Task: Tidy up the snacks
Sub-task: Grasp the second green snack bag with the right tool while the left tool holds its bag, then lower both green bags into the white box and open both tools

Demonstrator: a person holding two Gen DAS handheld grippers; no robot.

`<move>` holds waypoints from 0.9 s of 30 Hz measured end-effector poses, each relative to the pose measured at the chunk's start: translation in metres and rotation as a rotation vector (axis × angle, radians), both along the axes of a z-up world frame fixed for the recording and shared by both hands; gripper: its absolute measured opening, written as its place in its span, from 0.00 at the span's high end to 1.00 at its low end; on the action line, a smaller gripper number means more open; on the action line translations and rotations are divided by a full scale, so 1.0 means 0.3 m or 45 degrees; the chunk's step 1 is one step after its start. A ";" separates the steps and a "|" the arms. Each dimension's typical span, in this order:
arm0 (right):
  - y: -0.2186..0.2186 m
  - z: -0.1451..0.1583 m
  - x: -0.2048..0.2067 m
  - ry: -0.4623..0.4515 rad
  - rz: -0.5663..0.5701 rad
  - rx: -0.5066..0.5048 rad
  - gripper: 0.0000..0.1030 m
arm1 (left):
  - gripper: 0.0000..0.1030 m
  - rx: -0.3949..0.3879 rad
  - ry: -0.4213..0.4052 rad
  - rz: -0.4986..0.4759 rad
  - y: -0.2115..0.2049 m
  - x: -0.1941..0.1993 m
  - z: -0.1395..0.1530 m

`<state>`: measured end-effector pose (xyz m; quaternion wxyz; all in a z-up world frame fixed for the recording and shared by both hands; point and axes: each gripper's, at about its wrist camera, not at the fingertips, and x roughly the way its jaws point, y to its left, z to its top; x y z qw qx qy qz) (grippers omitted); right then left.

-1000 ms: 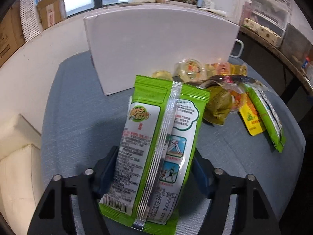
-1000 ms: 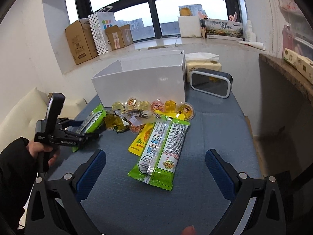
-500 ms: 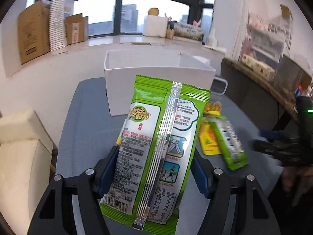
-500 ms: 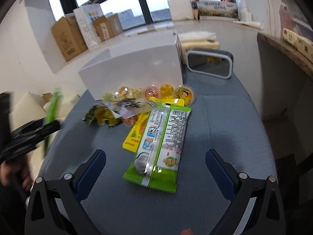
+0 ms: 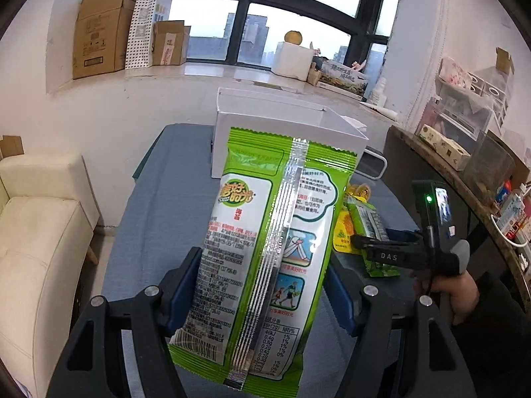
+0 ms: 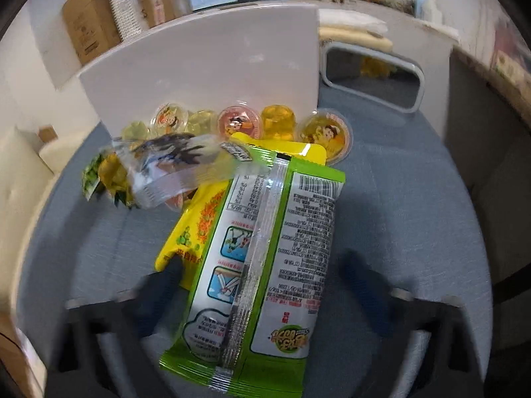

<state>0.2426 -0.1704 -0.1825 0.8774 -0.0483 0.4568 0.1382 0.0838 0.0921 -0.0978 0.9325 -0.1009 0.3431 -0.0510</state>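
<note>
Nearest in the left wrist view, the left tongs (image 5: 262,301) grip a green and white snack packet (image 5: 265,258) by its sides, back seam facing the camera, held upright above the blue-grey surface (image 5: 159,219). To the right, a hand (image 5: 459,293) holds the right tongs (image 5: 360,242), which reach over a second green packet (image 5: 371,229) lying on the surface.

In the right wrist view (blurred by motion) the right tongs (image 6: 265,285) are closing, their dark blue pads on either side of that flat green snack packet (image 6: 265,265); the pads do not appear to press on it. The packet lies partly over a yellow packet (image 6: 199,219). Left of these sits a clear wrapper of small yellow-green snacks (image 6: 159,172). Farther off, a row of jelly cups (image 6: 239,122) stands along the near wall of a white open box (image 6: 205,73). Right of the box stands a grey-rimmed container (image 6: 375,73). Farthest, cardboard boxes (image 5: 99,30) line the windowsill.
</note>
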 end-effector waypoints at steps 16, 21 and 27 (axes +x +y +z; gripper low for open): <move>-0.300 0.279 -0.153 -0.153 -0.091 0.325 0.31 | 0.28 -0.031 -0.047 -0.067 -0.030 0.133 0.080; -0.219 0.437 -0.027 -0.266 0.020 0.337 0.31 | 0.28 -0.033 -0.067 -0.087 -0.018 0.364 0.198; -0.029 0.524 0.273 -0.268 0.142 0.328 0.31 | 0.28 -0.010 -0.051 -0.093 -0.004 0.723 0.287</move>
